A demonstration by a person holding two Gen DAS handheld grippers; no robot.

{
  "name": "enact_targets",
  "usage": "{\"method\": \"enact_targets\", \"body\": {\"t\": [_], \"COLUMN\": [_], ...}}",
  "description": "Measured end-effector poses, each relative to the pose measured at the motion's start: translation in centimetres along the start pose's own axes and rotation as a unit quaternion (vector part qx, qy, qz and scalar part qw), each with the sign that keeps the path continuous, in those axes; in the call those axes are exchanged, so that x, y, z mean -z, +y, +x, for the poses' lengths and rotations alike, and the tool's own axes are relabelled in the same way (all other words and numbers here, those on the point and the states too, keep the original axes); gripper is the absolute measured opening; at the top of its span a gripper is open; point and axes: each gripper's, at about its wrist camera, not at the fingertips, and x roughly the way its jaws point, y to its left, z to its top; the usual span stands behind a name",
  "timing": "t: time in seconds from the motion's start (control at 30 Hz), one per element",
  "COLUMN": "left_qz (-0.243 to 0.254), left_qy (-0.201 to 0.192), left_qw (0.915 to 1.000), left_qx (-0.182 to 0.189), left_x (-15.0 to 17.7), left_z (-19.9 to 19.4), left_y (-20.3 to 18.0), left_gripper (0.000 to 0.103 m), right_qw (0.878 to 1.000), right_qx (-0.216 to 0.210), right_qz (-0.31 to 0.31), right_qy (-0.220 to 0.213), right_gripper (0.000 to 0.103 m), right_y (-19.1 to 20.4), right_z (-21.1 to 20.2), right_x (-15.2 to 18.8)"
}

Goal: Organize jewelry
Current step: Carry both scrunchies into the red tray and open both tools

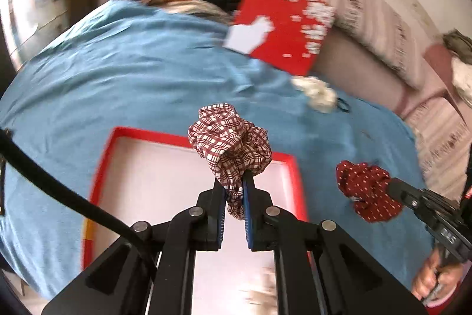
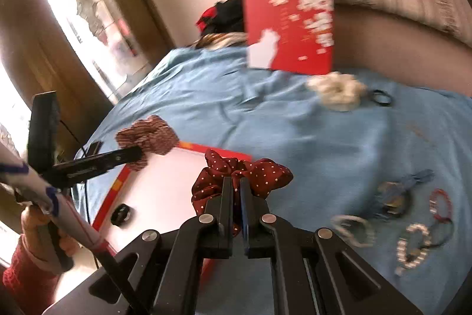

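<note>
My left gripper [image 1: 234, 182] is shut on a red-and-white plaid scrunchie [image 1: 230, 143] and holds it above the open red box [image 1: 100, 167] with a white inside. My right gripper [image 2: 236, 185] is shut on a dark red polka-dot scrunchie [image 2: 259, 173], held over the box's right edge [image 2: 224, 152]. The left gripper with the plaid scrunchie [image 2: 147, 135] shows in the right wrist view; the right gripper with the dotted scrunchie [image 1: 365, 191] shows in the left wrist view. A small black item [image 2: 121, 214] lies in the box.
A blue cloth [image 1: 118, 64] covers the surface. A red box lid [image 2: 289, 28] leans at the back. A cream scrunchie [image 2: 336, 90] and a black hair tie [image 2: 380, 98] lie near it. Several bracelets and hair ties [image 2: 413, 226] lie at the right.
</note>
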Motion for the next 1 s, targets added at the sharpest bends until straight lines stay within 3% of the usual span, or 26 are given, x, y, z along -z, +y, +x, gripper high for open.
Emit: {"method": "enact_targets", "body": {"t": [0.3,0.57,0.83,0.93,1.0], "left_qz": [-0.071,-0.084,-0.093,-0.096,-0.099], "left_qy": [0.023,0.034,0.025,0.015,0.012], "left_qw": [0.9967,0.9947,0.9937,0.9934,0.9933], "left_qx": [-0.034,-0.048,-0.058,-0.059,-0.058], "left_x": [-0.1,0.9,1.1,1.2,1.1], "left_z": [4.9,6.2,5.5,4.8,4.3], "left_y": [7.4,8.9,8.6,8.3,8.2], "left_gripper": [0.010,0.012,0.020,0.031,0.034], "right_qw": [0.998,0.996,0.995,0.995,0.996], "right_qx": [0.010,0.015,0.028,0.031,0.029], "right_qz": [-0.018,-0.021,-0.038,-0.040,-0.038], "right_qy": [0.051,0.087,0.086,0.082,0.076], "right_gripper": [0.005,0.005,0.007,0.018,0.036], "right_y": [3.1,2.8,3.5,3.8,3.9], "right_z": [8.7,12.2,12.7,12.5,12.0], "right_x": [-1.1,0.5,1.0,1.0,0.8]}}
